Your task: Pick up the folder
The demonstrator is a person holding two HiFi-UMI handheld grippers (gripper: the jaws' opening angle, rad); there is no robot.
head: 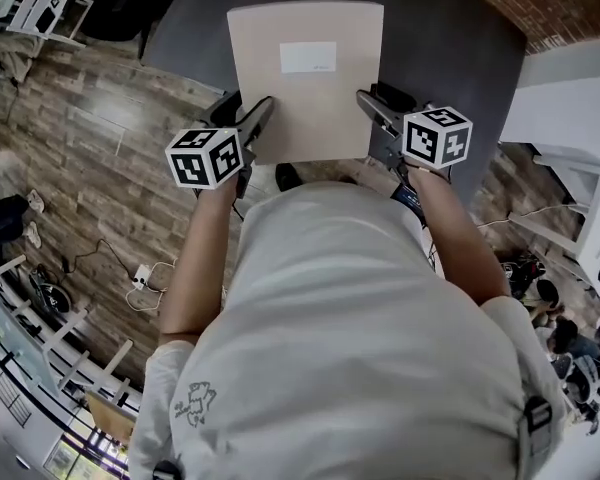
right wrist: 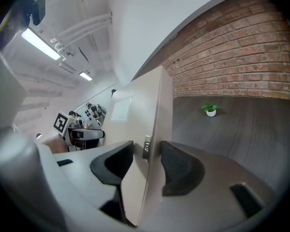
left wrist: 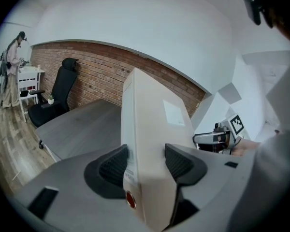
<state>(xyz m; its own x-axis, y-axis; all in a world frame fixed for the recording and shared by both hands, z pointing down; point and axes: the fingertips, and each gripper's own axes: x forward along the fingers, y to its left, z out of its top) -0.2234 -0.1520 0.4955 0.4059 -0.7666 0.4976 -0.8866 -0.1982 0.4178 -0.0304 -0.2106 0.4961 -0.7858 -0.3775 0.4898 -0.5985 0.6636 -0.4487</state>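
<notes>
A thick beige folder (head: 305, 78) with a white label is held flat in the air above the near edge of the dark grey table (head: 180, 38). My left gripper (head: 252, 128) is shut on its left near corner, and my right gripper (head: 368, 108) is shut on its right near corner. In the left gripper view the folder's (left wrist: 150, 144) spine with a red dot fills the gap between the black pads (left wrist: 113, 166). In the right gripper view the folder's (right wrist: 145, 124) edge with a metal clasp sits pinched between the pads (right wrist: 176, 166).
A small green plant in a white pot (right wrist: 210, 109) stands at the table's far edge, by a brick wall (right wrist: 241, 52). A black office chair (left wrist: 58, 95) stands left of the table, and a person (left wrist: 12, 66) stands by white shelving. Cables lie on the wooden floor (head: 90, 138).
</notes>
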